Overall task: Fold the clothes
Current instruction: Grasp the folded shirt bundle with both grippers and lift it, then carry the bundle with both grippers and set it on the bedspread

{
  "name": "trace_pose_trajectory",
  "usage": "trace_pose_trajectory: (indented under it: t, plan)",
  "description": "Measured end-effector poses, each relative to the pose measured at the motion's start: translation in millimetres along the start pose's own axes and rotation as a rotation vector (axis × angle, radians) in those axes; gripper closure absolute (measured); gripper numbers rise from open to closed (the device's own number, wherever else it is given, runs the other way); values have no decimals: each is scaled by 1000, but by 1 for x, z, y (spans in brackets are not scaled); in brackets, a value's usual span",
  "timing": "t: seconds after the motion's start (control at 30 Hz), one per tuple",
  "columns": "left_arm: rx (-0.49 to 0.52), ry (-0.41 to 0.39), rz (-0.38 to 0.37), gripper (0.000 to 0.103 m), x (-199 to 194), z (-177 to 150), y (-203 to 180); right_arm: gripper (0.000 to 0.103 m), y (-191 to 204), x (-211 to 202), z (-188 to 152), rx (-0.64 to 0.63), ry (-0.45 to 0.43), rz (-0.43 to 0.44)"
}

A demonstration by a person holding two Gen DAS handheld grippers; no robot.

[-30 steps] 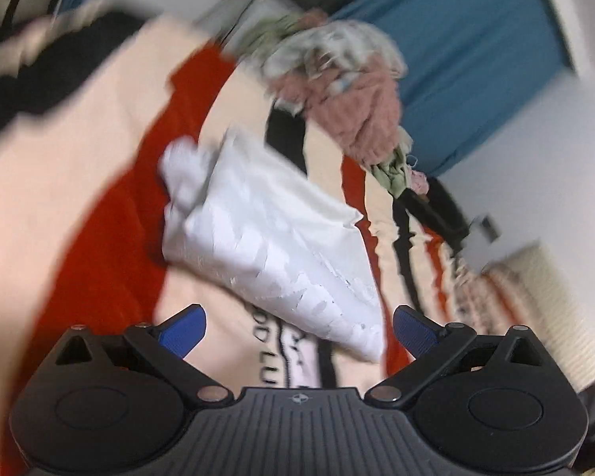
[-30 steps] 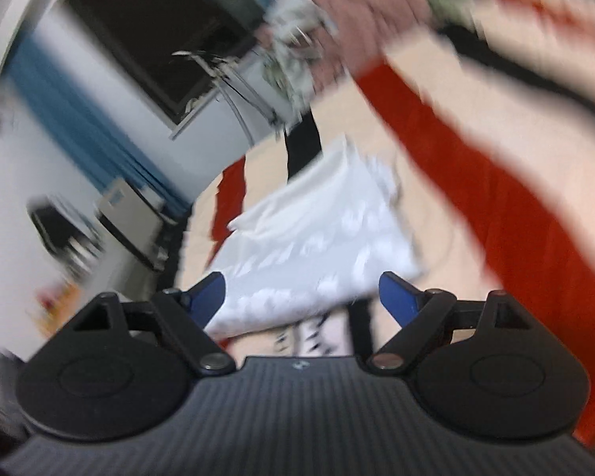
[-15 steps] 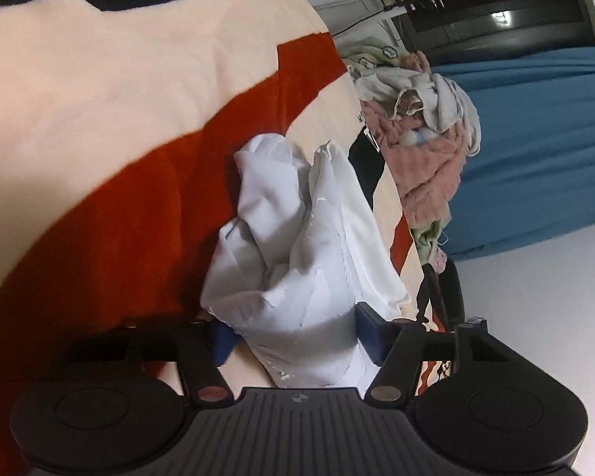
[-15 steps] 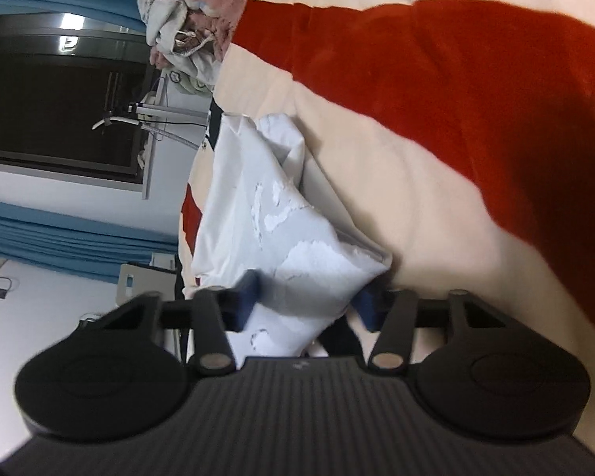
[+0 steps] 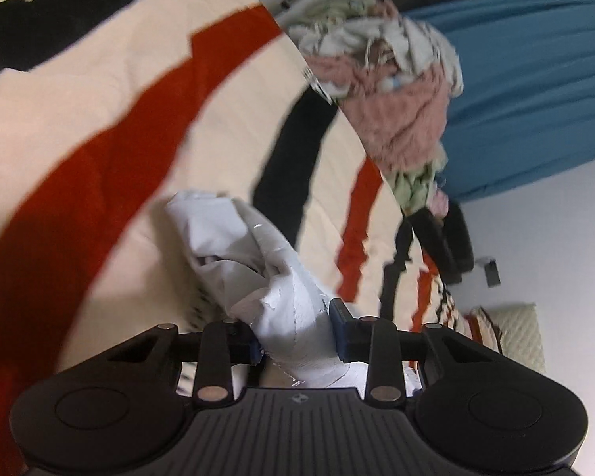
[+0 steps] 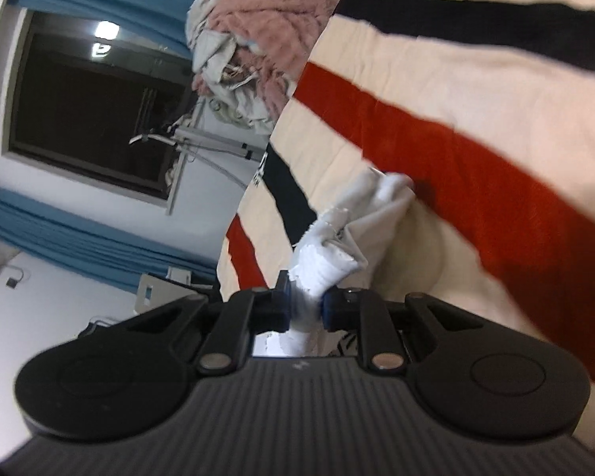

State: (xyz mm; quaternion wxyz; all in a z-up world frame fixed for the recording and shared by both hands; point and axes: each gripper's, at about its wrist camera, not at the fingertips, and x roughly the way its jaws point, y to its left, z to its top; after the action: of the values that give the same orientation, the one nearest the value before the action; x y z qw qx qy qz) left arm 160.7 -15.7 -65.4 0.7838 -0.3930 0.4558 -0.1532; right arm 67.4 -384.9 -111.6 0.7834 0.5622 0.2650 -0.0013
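A: White garment (image 5: 258,273) bunched on the striped blanket (image 5: 99,119); left hand-held gripper (image 5: 295,335) and right hand-held gripper (image 6: 303,305) each pinch an end, probably to lift and spread it.

B: View differences?

A: Left wrist shows more crumpled cloth; right shows a dark window (image 6: 91,119). Clothes pile (image 5: 396,91) sits well apart.

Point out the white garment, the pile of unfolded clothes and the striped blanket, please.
white garment (image 5: 234,254): left wrist view, on its bunched middle.
pile of unfolded clothes (image 6: 273,20): right wrist view, on the fuzzy pink piece.
striped blanket (image 5: 111,158): left wrist view, on a red stripe.
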Motion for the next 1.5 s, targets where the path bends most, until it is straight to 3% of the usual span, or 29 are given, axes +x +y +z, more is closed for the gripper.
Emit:
trace_pose_trajectory:
  t: [0.17, 0.33, 0.47, 0.6, 0.7, 0.77, 0.97, 1.03, 1.1, 1.3, 1.5]
  plan:
    - [63, 64, 28, 69, 38, 4, -68, 85, 2, -17, 53, 15, -7, -56]
    - [142, 82, 9, 69, 106, 21, -153, 85, 8, -3, 134, 38, -84, -74]
    - [184, 104, -79, 70, 176, 51, -226, 85, 28, 13, 214, -12, -203, -58]
    - [298, 58, -215, 70, 251, 78, -294, 85, 45, 27, 282, -110, -340, -30]
    - [422, 14, -279, 69, 303, 79, -315, 85, 30, 48, 310, -178, -408, -38]
    - [492, 11, -274, 69, 339, 72, -311, 85, 10, 65, 323, -214, -438, -59]
    - [614, 155, -123, 70, 422, 36, -222, 85, -103, 128, 285, -141, -276, -267]
    - [668, 167, -119, 68, 426, 26, -200, 85, -125, 135, 267, -113, -246, -297]
    - [722, 161, -112, 57, 423, 19, -189, 82, -132, 133, 252, -117, -264, -311]
    - [849, 87, -71, 51, 384, 14, -204, 82, -103, 115, 233, -138, -225, -393]
    - [903, -4, -75, 38, 270, 6, -244, 82, -34, 63, 204, -270, -228, -427]
